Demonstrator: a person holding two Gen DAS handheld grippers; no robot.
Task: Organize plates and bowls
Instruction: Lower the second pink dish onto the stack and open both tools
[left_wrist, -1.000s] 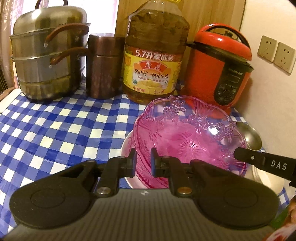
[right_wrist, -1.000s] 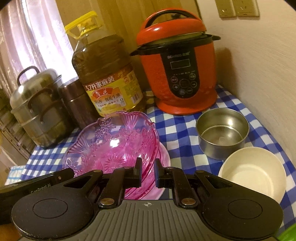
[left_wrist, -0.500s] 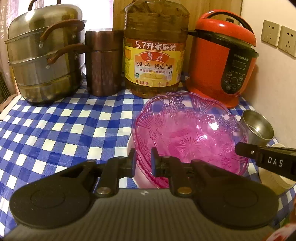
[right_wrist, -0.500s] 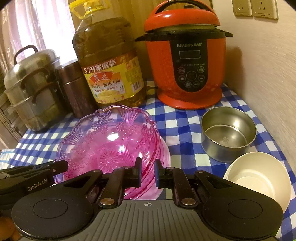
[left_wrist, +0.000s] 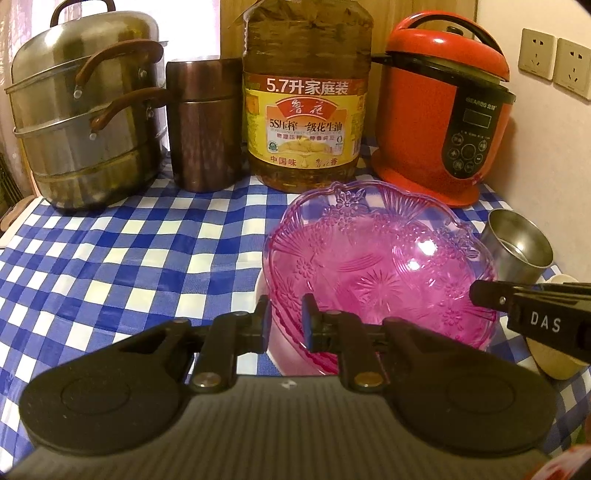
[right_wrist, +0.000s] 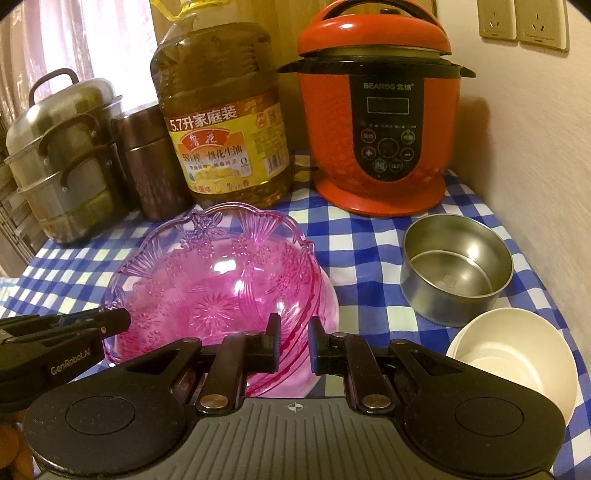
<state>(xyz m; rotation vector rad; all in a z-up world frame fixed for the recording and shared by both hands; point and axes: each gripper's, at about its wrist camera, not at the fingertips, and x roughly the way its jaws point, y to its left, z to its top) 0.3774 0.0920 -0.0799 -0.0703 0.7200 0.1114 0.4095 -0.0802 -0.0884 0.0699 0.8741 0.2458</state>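
The pink glass bowl (left_wrist: 380, 266) has come down since a second ago: it was tipped up toward the cameras then, and now it is sitting lower and more level, nesting in the pale pink plate (right_wrist: 328, 291) underneath it on the checked desk (left_wrist: 110, 258). Both sets of tongs are still clenched on it. The left tongs (left_wrist: 286, 321) are gripping the near rim on the bowl's left side, one finger outside the wall and one inside, with the glass edge passing between them. The right tongs (right_wrist: 293, 343) are pinching the near rim on the bowl's right side in the same way; their black tip is also poking into the left camera's view beside the bowl's right edge.

The bowl and plate are sitting near the front of the desk, just in front of the big oil bottle (right_wrist: 221, 122). To the right of them, apart from the bowl, a steel bowl (right_wrist: 456, 266) is standing open, and a cream bowl (right_wrist: 517, 354) is resting just in front of it, near the wall. Along the back, a red rice cooker (right_wrist: 380, 122) is standing right of the bottle, while a copper canister (left_wrist: 203, 125) and a stacked steel steamer pot (left_wrist: 85, 122) are standing to the left.
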